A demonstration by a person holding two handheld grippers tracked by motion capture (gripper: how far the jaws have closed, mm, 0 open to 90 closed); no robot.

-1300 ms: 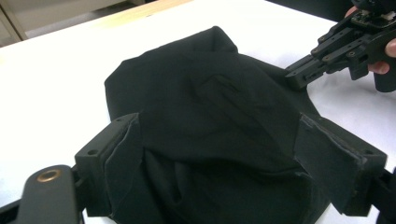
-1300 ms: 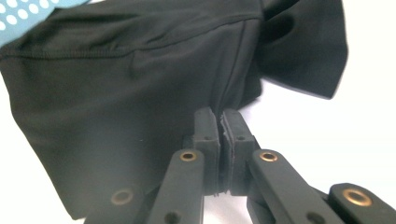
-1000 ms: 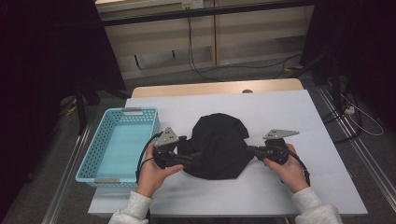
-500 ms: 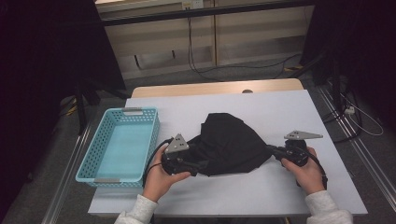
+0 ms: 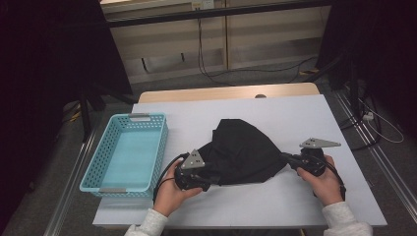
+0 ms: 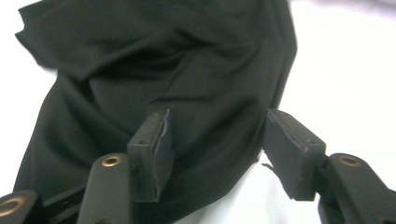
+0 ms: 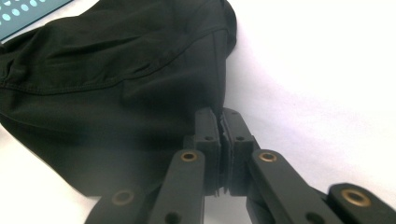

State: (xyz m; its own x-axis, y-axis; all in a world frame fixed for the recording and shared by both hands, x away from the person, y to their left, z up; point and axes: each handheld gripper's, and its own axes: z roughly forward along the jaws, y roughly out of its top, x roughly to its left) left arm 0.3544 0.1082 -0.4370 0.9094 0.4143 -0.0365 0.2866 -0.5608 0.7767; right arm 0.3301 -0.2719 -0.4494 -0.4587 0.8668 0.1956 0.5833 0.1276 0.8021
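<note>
Right now a person is working a black garment (image 5: 243, 152) on the white surface (image 5: 275, 206), and it is lying bunched between the two tools, not yet flat or folded. The blue basket (image 5: 129, 152) is sitting empty just beyond the left hand-held gripper (image 5: 206, 183), on its outer side. That left hand-held gripper (image 6: 215, 140) is poised at the cloth's near left edge; its jaws have just been closing and are standing half spread with fabric between them, the pads not yet pressing. The right hand-held gripper (image 7: 220, 126) is pinching the garment's right corner with its jaws pressed together, pulling the cloth taut. I judge the work early: one corner is secured, the second grasp is pending, and any spreading, folding or binning is remaining.
</note>
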